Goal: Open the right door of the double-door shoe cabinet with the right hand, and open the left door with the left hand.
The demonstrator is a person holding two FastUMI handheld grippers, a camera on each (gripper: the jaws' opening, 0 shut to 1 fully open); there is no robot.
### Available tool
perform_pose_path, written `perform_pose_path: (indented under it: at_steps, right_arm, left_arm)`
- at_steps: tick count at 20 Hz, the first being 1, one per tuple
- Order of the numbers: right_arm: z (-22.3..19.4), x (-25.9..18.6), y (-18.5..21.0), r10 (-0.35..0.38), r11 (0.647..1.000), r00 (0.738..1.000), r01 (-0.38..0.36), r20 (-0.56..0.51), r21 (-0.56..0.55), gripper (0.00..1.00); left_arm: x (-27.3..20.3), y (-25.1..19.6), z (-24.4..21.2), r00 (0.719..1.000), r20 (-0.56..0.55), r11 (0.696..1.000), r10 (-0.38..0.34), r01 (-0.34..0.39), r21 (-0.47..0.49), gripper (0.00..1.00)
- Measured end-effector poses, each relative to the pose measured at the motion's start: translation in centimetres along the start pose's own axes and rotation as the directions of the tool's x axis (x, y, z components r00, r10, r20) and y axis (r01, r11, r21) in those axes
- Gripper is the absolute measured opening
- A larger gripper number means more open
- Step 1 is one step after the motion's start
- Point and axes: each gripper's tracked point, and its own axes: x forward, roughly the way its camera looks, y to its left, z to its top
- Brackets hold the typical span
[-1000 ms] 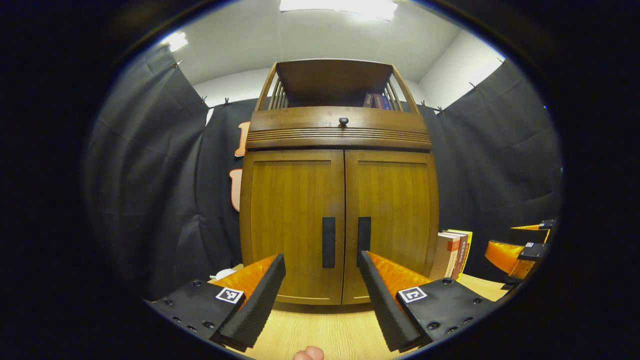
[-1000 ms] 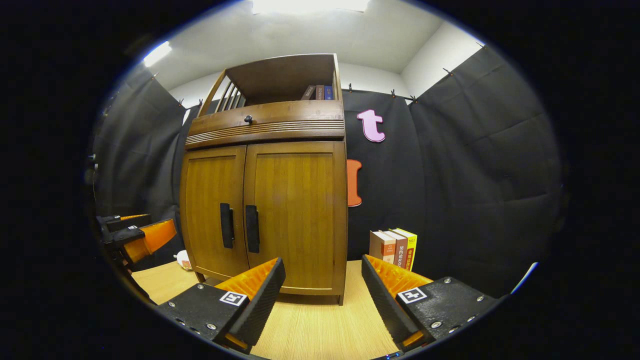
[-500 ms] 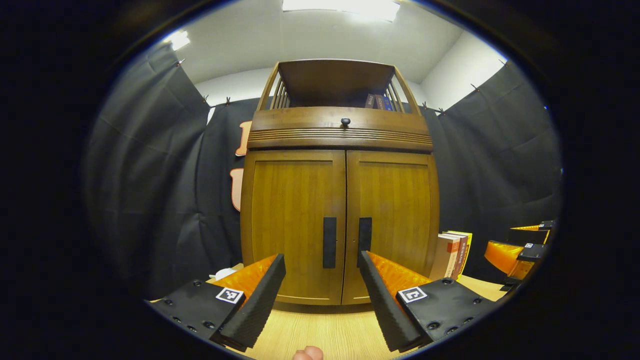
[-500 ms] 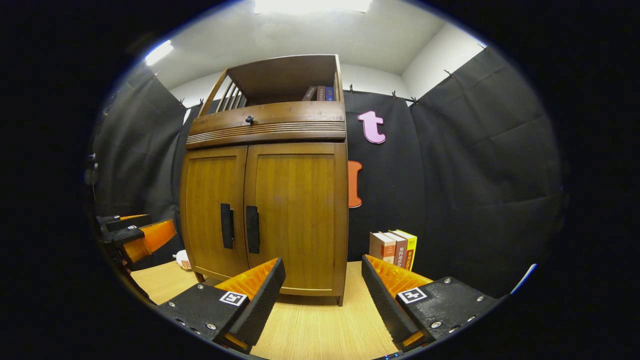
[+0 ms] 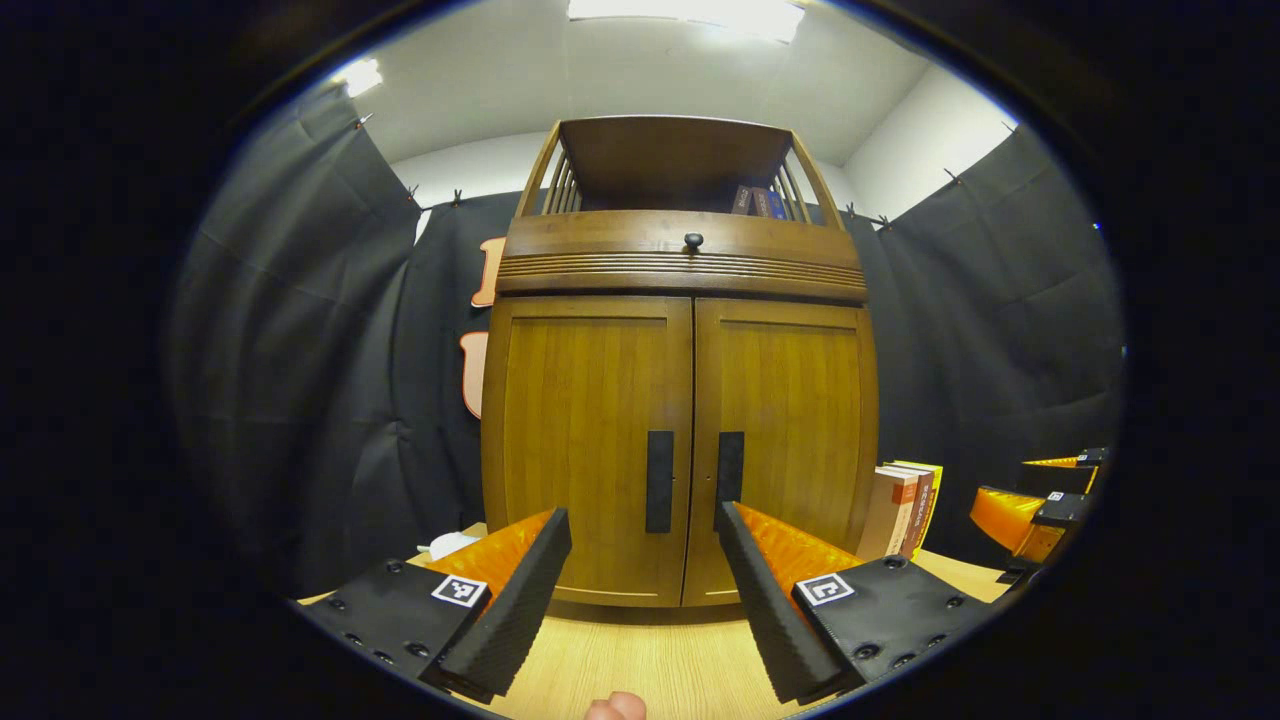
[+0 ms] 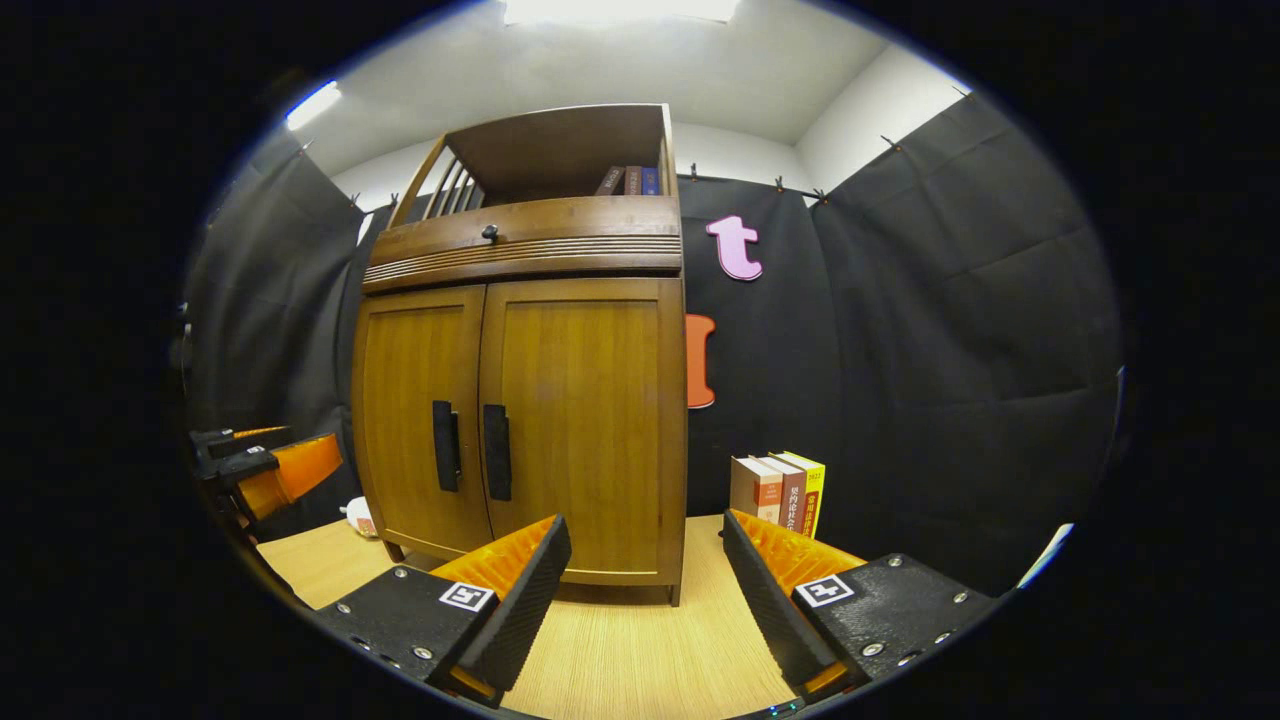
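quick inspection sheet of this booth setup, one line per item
surface: wooden tabletop, bare in front of the cabinet
job's things: shoe cabinet; left door and right door both closed, handles untouched
clutter: books standing right of the cabinet; more books on its top shelf; small white thing at its left foot
grippers: left gripper open, short of the doors; right gripper open, off to the cabinet's right
cables: nothing seen
surroundings: black cloth wall, ceiling light

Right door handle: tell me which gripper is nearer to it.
Left, by a modest margin. The left gripper faces the cabinet head-on, the right door handle just above one finger. The right gripper sits off to the cabinet's right, the handle up-left of it. Both are open.
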Motion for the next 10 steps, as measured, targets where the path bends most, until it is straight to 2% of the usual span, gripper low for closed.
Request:
perform_pose_path:
  at_steps: [2, 10]
  right_arm:
    - [0.6, 0.4, 0.5, 0.013, 0.999, 1.0, -0.014, 0.016, 0.03, 0.94]
    - [2.3, 4.6, 4.7, 0.131, 0.991, 0.991, -0.131, 0.02, 0.022, 0.94]
  left_arm:
    - [-0.1, 0.3, -0.1, 1.0, -0.006, 1.0, 0.008, -0.008, -0.009, 0.97]
    - [-0.4, 2.7, -0.1, 0.997, -0.002, 0.997, 0.071, -0.071, 0.012, 0.97]
